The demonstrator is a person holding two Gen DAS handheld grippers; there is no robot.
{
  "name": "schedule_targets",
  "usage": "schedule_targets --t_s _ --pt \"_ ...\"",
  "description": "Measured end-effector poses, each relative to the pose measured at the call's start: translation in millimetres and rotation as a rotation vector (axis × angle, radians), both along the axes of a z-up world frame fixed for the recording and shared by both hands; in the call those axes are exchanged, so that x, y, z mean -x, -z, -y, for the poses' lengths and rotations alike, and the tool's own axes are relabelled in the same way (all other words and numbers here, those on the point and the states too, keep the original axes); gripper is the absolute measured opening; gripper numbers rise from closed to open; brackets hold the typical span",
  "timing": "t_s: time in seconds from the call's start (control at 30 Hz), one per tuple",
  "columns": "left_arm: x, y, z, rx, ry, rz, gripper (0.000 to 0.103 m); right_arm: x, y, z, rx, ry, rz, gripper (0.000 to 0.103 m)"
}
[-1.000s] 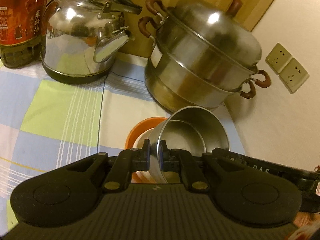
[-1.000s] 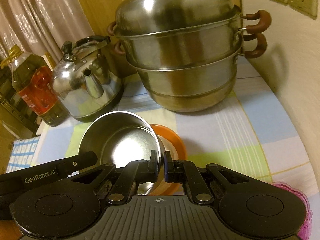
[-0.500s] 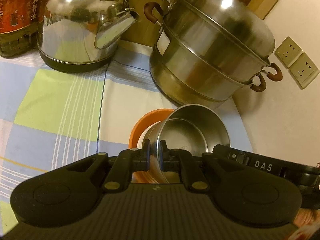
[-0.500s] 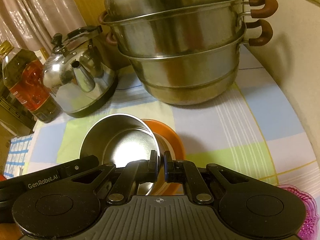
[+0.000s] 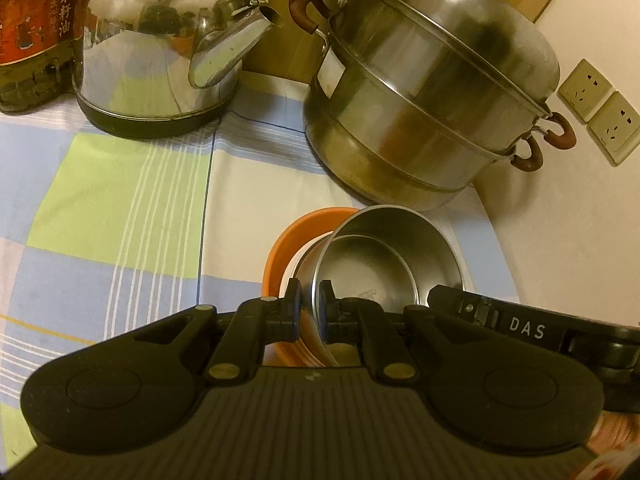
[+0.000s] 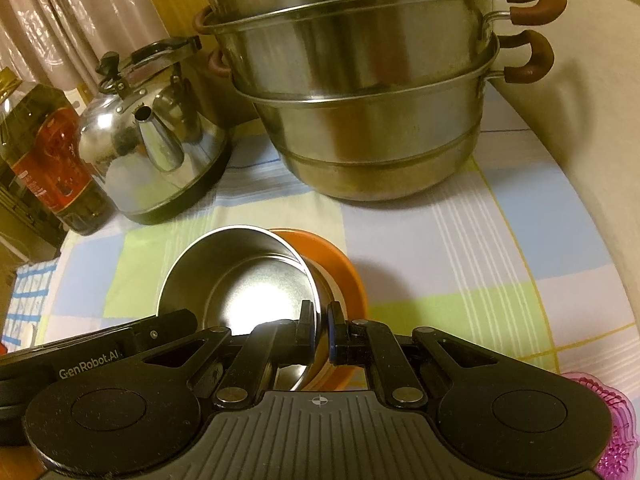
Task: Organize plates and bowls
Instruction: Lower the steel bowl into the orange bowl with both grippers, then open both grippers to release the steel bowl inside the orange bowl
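While the left gripper (image 5: 311,307) pinches the near rim of the steel bowl (image 5: 396,256), its fingers (image 5: 294,300) sit one outside and one inside the wall. The bowl tilts over the orange bowl (image 5: 280,248), which rests on the checked cloth of the desk (image 5: 120,200). Behind it, close to its far rim, stands the big two-tier steamer pot (image 5: 432,92), filling the right rear. A kettle (image 5: 160,48) stands left of the pot, spout toward it, and an oil bottle (image 5: 32,28) stands beside the kettle at the edge. Two wall sockets (image 5: 596,108) sit on the wall to the right. The other tool's black body crosses the lower right.

From the right wrist, the right gripper (image 6: 320,330) likewise clamps the steel bowl (image 6: 240,272) on its opposite rim, fingers (image 6: 306,320) closed across the thin wall. The orange bowl (image 6: 344,268) shows under and right of it. The steamer pot (image 6: 368,92) looms ahead, the kettle (image 6: 152,152) and oil bottle (image 6: 44,148) to the left. A pink plate (image 6: 616,428) peeks out at the lower right corner.
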State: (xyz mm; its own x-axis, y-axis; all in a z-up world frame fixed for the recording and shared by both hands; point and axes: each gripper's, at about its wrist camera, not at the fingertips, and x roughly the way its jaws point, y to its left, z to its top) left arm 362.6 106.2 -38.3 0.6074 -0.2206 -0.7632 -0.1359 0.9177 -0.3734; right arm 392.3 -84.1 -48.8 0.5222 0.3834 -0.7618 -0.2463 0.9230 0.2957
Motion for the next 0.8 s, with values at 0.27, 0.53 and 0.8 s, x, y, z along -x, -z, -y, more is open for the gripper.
schedule_targets --t_s 0.27,0.53,0.8 --pt "-2 3 0 -0.005 -0.002 -0.012 0.007 -3 5 0 -0.007 -0.002 -0.014 0.007" --pt "2 0 -2 -0.007 -0.012 0.007 0.009 -2 7 3 -0.045 -0.005 -0.013 0.013" --pt "9 -14 -2 -0.014 -0.012 0.053 0.01 4 -4 13 -0.107 0.032 0.023 0.016"
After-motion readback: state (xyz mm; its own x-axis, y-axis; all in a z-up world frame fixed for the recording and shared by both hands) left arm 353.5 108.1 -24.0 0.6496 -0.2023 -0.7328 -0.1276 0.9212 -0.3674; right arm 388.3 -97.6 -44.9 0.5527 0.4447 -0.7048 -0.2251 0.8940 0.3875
